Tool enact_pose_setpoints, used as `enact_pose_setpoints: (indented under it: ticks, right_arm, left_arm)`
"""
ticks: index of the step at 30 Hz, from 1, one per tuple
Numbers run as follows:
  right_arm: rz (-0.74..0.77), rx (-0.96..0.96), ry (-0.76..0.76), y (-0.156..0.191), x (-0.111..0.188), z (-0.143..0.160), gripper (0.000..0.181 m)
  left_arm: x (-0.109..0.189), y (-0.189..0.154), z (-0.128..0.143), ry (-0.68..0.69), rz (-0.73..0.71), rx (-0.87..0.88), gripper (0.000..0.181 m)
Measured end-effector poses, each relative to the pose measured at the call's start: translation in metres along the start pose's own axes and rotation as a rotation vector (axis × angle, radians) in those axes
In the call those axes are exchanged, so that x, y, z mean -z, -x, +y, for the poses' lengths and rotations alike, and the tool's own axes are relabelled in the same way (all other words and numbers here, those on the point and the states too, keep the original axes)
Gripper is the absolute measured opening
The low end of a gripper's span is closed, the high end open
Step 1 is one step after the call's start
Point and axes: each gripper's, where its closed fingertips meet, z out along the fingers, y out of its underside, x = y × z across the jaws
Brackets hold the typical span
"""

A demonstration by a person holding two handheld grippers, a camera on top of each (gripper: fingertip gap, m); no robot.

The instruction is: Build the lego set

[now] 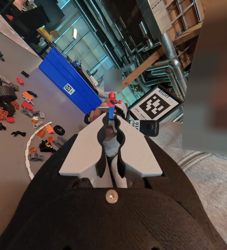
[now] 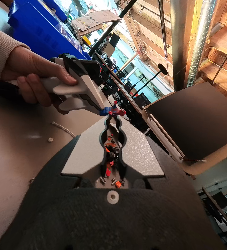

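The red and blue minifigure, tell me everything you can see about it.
The minifigure is small glossy plastic: red head, red torso with dark webbing, red hands, blue legs. It is held in the air above the table, its legs pinched in the left claw. The right claw closes beside its torso; whether it touches is unclear.

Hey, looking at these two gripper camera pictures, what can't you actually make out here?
- Left wrist view: the minifigure feet, hidden between the left gripper fingers.
- Right wrist view: whether the right gripper touches the minifigure; its fingertips overlap it.
- Right wrist view: most loose pieces, seen only through the gap between the fingers.
- Left wrist view: the black wheeled assembly, cut off by the left edge.
- Left wrist view: the right side, under a blur patch.
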Motion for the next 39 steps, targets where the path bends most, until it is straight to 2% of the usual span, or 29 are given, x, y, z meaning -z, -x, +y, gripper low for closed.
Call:
enact_pose_setpoints:
  ticks: [5, 7, 11, 15, 19, 22, 26, 35, 39]
  right_arm:
    - [-0.013, -0.017, 0.000, 0.002, -0.001, 0.001, 0.006]
    - [-0.029, -0.088, -0.018, 0.001, -0.001, 0.001, 0.009]
    - [-0.150, -0.511, -0.106, -0.008, 0.002, -0.001, 0.026]
    - [-0.163, -0.920, -0.294, -0.043, 0.015, -0.008, 0.024]
    - [-0.297, -1.139, -0.301, -0.036, 0.012, -0.005, 0.030]
    - [-0.408, -1.209, -0.277, -0.020, 0.007, -0.010, 0.030]
    - [-0.453, -1.223, -0.243, -0.013, 0.006, -0.007, 0.008]
    - [-0.500, -1.271, -0.222, -0.007, 0.005, -0.005, 0.015]
    - [-0.519, -1.240, -0.212, -0.004, 0.005, -0.007, 0.007]
  left_arm:
    - [0.000, 0.001, 0.000, 0.000, -0.007, -0.003, 0.005]
    - [0.001, 0.001, -0.001, -0.003, -0.008, -0.007, 0.005]
    - [0.002, 0.001, -0.003, -0.013, -0.015, -0.017, 0.005]
    - [-0.002, -0.001, 0.002, 0.019, -0.014, -0.044, 0.005]
    - [-0.006, -0.004, 0.008, 0.061, -0.038, -0.125, 0.005]
    - [-0.009, -0.003, 0.013, 0.092, -0.072, -0.191, 0.005]
    - [-0.011, -0.003, 0.017, 0.116, -0.092, -0.246, 0.005]
    - [-0.010, -0.009, 0.013, 0.092, -0.081, -0.279, 0.005]
    - [-0.010, -0.008, 0.012, 0.083, -0.089, -0.282, 0.005]
